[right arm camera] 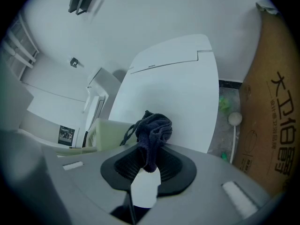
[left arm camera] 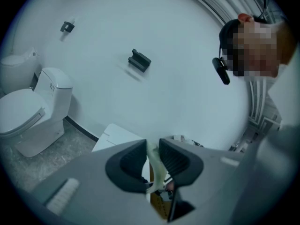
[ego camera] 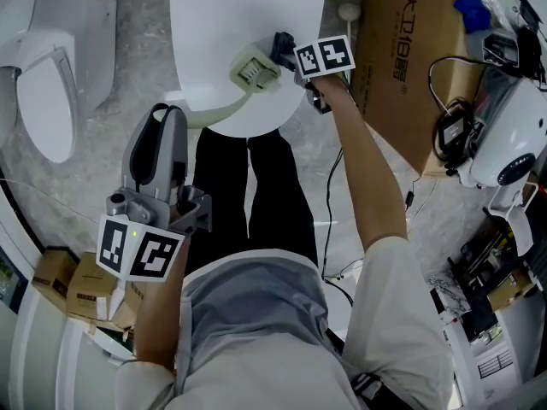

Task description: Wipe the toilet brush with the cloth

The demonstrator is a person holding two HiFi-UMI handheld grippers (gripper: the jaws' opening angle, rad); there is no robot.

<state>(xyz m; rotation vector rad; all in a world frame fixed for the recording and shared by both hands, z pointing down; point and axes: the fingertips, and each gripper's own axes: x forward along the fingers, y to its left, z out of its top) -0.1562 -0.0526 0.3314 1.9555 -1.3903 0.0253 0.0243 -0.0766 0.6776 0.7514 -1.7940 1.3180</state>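
The pale green toilet brush (ego camera: 255,68) lies over the closed white toilet lid (ego camera: 214,24). Its curved handle runs down-left into my left gripper (ego camera: 167,114). In the left gripper view, that gripper (left arm camera: 151,150) is shut on the thin green handle (left arm camera: 157,170). My right gripper (ego camera: 289,54) is right of the brush head and shut on a dark blue cloth (ego camera: 280,44). In the right gripper view, the bunched cloth (right arm camera: 153,128) sticks up from the right gripper (right arm camera: 149,154), touching or just beside the brush head (right arm camera: 110,132).
A second white toilet (ego camera: 51,84) stands at the left. A big cardboard box (ego camera: 410,67) is at the right, with a white ball-ended stick (ego camera: 348,11) beside it. Further right are a white machine (ego camera: 513,135) and cables. Small boxes (ego camera: 77,284) sit lower left.
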